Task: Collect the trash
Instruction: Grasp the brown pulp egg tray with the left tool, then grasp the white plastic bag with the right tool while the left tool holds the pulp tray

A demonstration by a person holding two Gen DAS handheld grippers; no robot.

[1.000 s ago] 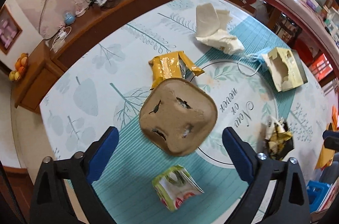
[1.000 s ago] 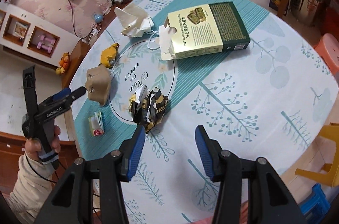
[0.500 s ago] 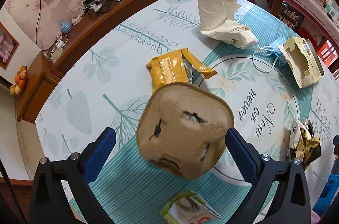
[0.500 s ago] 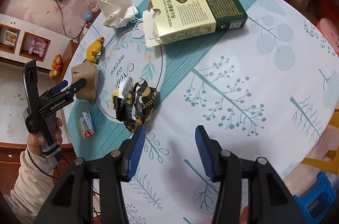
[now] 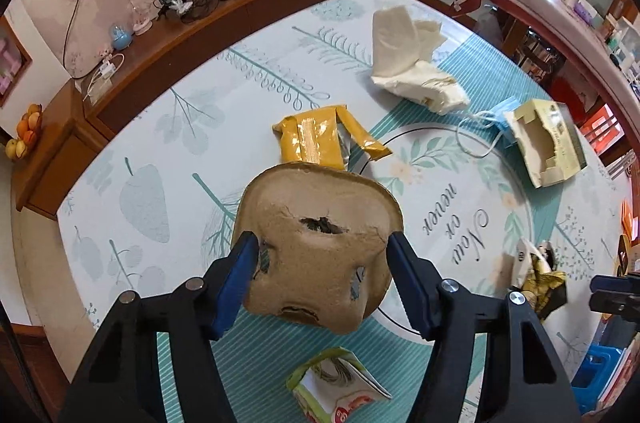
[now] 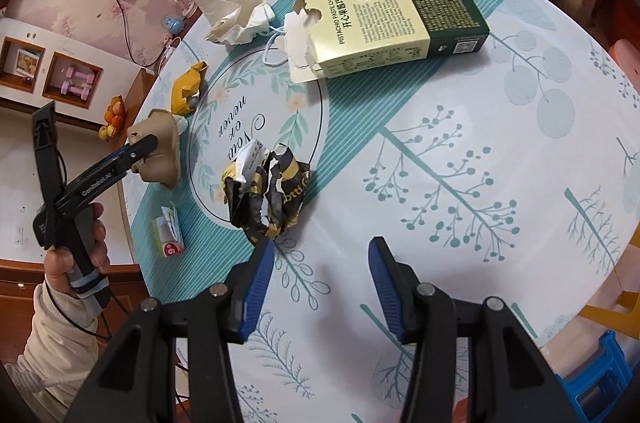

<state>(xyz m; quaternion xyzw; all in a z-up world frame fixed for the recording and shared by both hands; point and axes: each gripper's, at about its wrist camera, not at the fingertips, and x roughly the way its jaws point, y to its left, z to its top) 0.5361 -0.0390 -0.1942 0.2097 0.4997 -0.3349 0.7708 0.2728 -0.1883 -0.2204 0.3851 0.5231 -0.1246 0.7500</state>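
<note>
On the table (image 5: 168,127), near its left edge: I work the cardboard cup tray (image 5: 316,243), one piece among scattered trash.
Left gripper (image 5: 318,277): jaws have just been closing; both pads now press the tray's sides, grasping it.
Right gripper (image 6: 320,279): jaws parted, nothing between them, just beside the crumpled black-and-gold wrapper (image 6: 268,195).
Grip advice: I judge soft pulp crushes easily; I squeeze only until firm.
Lift advice: I raise straight up, clear of the yellow wrapper (image 5: 320,141) and small carton (image 5: 336,389).
</note>
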